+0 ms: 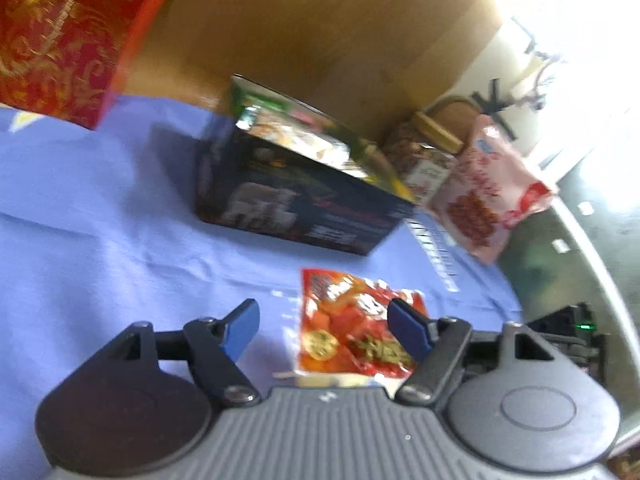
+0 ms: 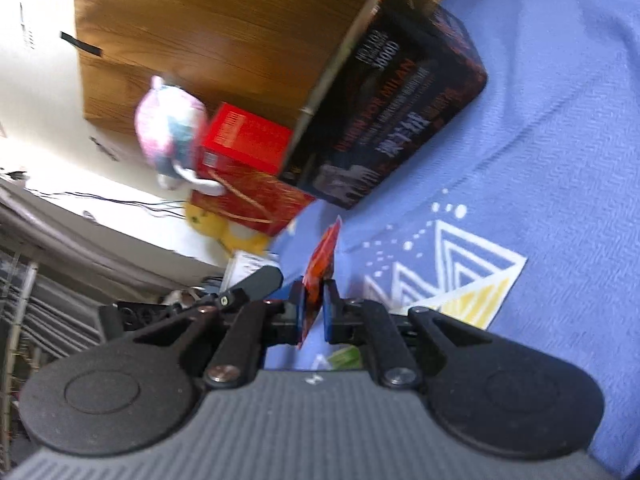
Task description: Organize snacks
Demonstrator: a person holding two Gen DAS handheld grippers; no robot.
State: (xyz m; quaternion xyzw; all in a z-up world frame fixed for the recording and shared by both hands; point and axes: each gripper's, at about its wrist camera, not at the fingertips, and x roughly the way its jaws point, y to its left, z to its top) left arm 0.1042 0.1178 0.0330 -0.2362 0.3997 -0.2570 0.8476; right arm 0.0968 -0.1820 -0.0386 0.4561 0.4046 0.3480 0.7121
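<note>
Right hand-held gripper (image 2: 312, 306) pinches a thin red packet (image 2: 322, 264) by its edge; left hand-held gripper (image 1: 324, 330) spread over another sachet (image 1: 356, 324). Light, floppy, slick; grip the seam.

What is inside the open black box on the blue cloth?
The black box holds several snack packets, visible at its open top in the left wrist view. They are blurred. Its walls hide whatever lies deeper.
</note>
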